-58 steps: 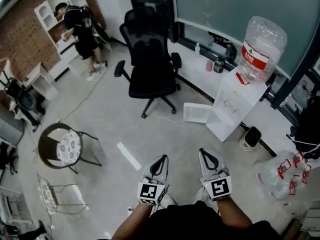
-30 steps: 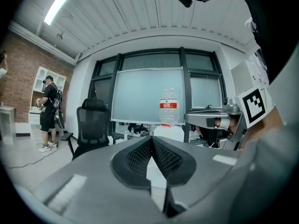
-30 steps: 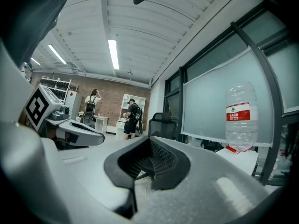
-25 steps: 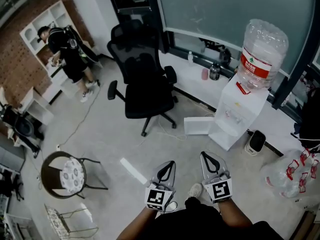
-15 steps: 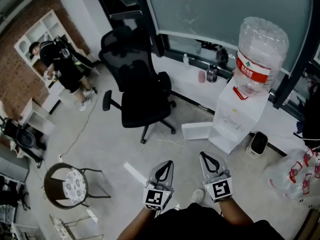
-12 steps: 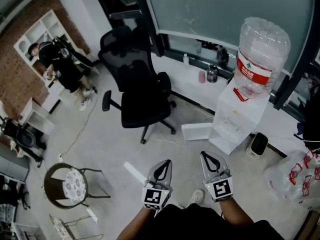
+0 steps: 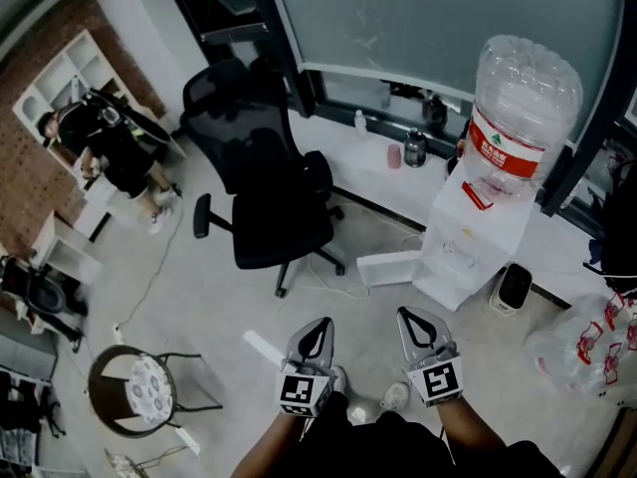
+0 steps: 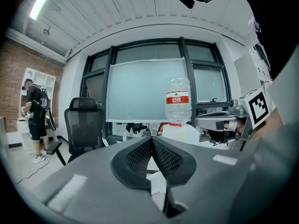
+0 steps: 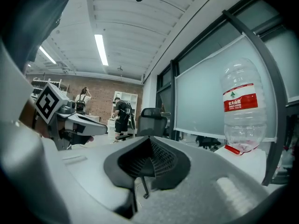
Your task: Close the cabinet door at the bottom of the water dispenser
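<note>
Hovering well short of the open cabinet door (image 7: 390, 268), left gripper (image 7: 319, 327) and right gripper (image 7: 412, 319), jaws pressed together.

Both grippers sit low in the middle of the head view, side by side and a little apart. The left gripper (image 7: 318, 327) points up the picture. Its two jaws are pressed together with nothing between them. The right gripper (image 7: 417, 319) points the same way. Its jaws are together too, and it holds nothing. The left arm (image 7: 271, 448) and the right arm (image 7: 468, 434) reach up from the bottom edge.
</note>
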`<state>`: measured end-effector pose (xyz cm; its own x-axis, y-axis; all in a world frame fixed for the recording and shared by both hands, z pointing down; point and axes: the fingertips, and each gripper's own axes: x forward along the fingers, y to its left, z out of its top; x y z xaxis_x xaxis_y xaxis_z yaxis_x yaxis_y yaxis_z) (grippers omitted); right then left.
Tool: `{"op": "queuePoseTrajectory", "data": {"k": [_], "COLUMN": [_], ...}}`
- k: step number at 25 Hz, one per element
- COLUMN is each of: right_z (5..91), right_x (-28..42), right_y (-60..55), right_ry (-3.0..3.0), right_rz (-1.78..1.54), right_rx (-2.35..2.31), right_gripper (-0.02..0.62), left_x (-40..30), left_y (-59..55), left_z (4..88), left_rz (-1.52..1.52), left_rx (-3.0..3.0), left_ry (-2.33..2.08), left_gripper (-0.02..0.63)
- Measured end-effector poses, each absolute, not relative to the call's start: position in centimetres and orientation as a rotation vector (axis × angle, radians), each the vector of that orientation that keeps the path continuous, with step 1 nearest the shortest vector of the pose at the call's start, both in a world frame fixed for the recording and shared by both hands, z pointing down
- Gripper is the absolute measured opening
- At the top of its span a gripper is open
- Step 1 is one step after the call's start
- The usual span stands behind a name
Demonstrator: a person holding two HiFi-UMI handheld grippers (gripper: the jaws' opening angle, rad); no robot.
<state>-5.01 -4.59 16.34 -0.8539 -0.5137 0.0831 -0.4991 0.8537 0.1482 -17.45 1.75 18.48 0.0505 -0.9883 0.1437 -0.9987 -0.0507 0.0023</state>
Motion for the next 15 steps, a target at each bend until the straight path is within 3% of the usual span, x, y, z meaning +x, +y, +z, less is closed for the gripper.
{"op": "queuePoseTrajectory", "data": {"k": [15], "right_z": [16.9], "right_x": [-8.9], "right_y": [-7.5], "right_ry": [-2.77], "right_rz": [-0.042], "right_rx": [1.215], "right_gripper": [0.003], "left_x": [-21.6], "left_y": [-5.0], "left_z": [19.7], "left_rz": [0.165], "left_rx": [2.492], "left_ry": [-1.744], "left_gripper": [0.018]}}
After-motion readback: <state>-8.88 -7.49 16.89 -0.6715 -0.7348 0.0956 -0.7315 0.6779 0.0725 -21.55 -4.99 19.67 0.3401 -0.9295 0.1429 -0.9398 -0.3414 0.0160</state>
